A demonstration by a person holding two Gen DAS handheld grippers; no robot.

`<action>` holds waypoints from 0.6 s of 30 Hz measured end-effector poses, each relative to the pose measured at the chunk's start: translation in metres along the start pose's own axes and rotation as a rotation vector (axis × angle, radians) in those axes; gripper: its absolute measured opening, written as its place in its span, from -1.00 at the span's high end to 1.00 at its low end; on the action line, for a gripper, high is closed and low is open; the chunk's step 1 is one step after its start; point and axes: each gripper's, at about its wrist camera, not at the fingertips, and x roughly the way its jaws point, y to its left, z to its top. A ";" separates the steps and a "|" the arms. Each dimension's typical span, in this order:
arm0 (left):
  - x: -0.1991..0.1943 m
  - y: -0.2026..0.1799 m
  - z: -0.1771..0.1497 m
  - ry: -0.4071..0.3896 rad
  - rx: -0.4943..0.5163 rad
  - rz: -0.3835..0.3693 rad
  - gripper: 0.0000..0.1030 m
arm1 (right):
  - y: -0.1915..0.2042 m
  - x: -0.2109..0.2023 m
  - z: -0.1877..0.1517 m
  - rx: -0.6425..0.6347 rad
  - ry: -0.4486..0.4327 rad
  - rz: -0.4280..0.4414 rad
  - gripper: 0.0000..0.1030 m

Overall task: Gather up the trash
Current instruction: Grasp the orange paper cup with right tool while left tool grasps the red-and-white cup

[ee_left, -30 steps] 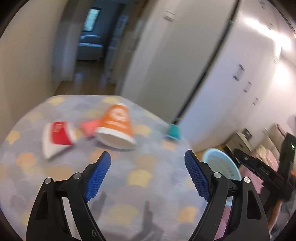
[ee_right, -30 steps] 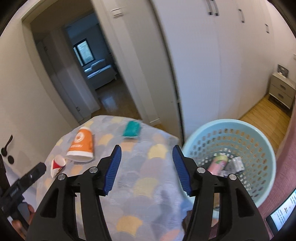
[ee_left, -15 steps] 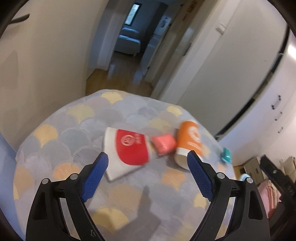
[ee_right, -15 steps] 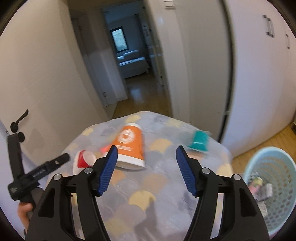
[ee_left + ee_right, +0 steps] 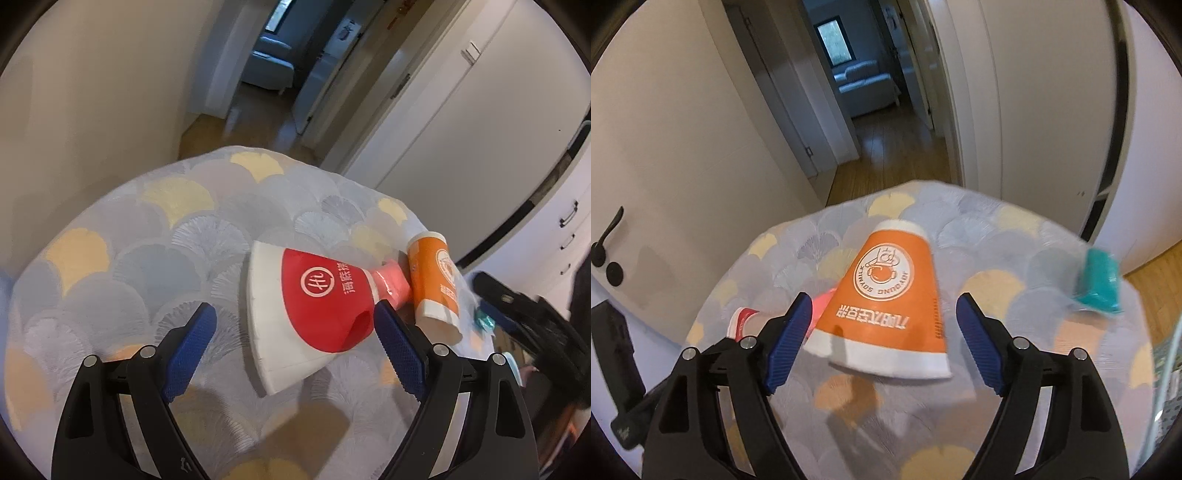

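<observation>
Between left tongs [image 5: 291,338]: red cup [image 5: 314,314] | between right tongs [image 5: 881,334], opening: orange cup [image 5: 890,302]

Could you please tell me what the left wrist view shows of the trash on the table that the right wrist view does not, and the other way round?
Left wrist only: the red and white cup shown whole, crushed flat between open jaws.

Right wrist only: the door handle, and the orange cup's round logo facing the camera between jaws that are opening.

Both: the orange cup, the teal packet, the pink wrapper and the patterned tablecloth.

Bare tablecloth [image 5: 122,236] left of red cup [image 5: 310,314]; pink wrapper [image 5: 391,286] wedged against orange cup [image 5: 436,284]
</observation>
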 end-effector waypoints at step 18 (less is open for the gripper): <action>0.021 -0.033 0.000 0.064 0.051 0.045 -0.43 | -0.001 0.041 -0.003 0.005 0.094 -0.008 -0.27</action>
